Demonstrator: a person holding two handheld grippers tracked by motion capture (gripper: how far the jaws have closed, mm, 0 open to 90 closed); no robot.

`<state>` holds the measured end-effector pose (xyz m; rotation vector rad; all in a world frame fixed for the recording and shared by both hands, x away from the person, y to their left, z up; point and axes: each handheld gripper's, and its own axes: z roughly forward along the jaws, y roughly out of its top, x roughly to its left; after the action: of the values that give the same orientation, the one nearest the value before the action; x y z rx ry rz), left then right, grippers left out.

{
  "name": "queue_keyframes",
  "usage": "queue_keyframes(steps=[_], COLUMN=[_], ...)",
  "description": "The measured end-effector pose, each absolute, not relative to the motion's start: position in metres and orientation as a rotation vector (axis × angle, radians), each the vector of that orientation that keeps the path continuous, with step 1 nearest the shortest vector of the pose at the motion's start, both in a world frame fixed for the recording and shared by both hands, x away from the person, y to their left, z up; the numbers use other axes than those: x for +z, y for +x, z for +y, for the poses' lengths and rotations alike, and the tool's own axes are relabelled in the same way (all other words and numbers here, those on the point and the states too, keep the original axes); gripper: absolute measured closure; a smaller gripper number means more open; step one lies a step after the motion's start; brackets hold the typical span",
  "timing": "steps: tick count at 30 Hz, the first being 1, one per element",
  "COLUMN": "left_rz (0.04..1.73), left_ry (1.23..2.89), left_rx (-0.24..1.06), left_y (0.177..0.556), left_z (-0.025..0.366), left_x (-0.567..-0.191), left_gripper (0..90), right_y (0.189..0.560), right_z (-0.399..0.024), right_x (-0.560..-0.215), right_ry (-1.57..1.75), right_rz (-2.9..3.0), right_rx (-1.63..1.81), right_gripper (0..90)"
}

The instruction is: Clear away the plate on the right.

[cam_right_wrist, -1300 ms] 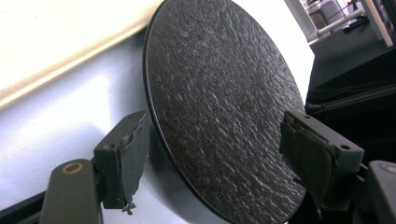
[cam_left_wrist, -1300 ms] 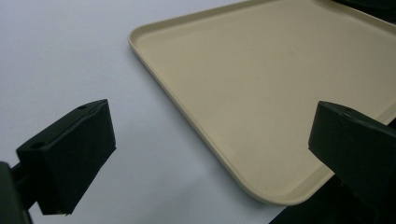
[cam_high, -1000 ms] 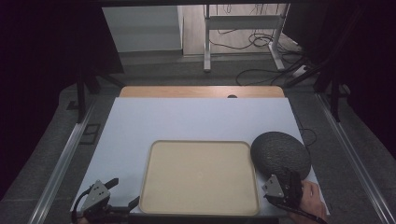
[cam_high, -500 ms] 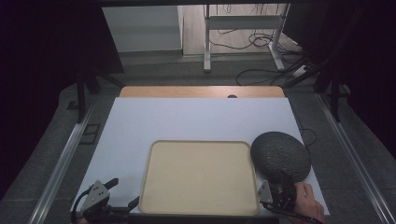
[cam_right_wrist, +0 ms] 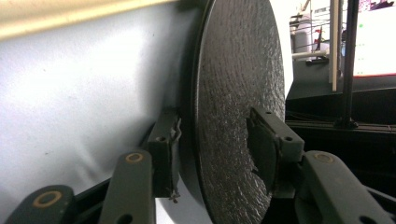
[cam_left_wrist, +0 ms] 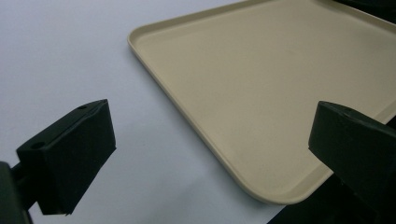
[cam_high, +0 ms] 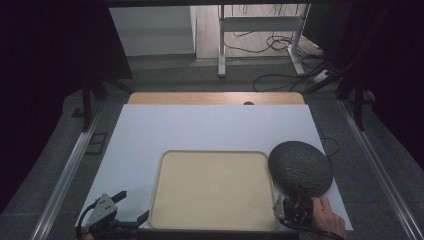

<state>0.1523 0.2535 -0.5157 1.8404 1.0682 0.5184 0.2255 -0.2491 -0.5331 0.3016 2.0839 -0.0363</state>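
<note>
You are looking at a plain beige tray point(cam_high: 212, 192) lying on a white surface point(cam_high: 210, 130). Your right claw point(cam_right_wrist: 215, 154), black, is gripping a dark grey plate point(cam_high: 300, 167) showing a rough pebbled texture.

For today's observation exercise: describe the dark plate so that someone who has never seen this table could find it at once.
Start from the white table and find the beige tray near its front edge. Just right of the tray lies the dark plate, its near rim clamped in the right gripper. It is round, near-black and rough-textured, unlike the smooth, pale, rectangular tray.
</note>
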Motion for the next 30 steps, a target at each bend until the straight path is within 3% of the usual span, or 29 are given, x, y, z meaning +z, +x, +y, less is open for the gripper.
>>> queue_keyframes(steps=[15,20,30], left_rz=[1.068,1.068,1.066], left_ry=[1.841,1.838,1.839], left_rx=[0.518,0.516,0.516], left_y=[0.152,0.152,0.152], left_z=[0.253,0.254,0.254], left_x=[-0.516,-0.516,-0.516], left_gripper=[0.2,0.2,0.3], right_y=[0.234,0.235,0.233], right_z=[-0.25,-0.25,-0.25], right_x=[-0.545,-0.55,-0.546], right_ry=[0.226,0.199,0.184], right_rz=[2.055,2.059,1.998], right_rx=[-0.121,-0.15,-0.168], right_gripper=[71.1,79.4,85.0])
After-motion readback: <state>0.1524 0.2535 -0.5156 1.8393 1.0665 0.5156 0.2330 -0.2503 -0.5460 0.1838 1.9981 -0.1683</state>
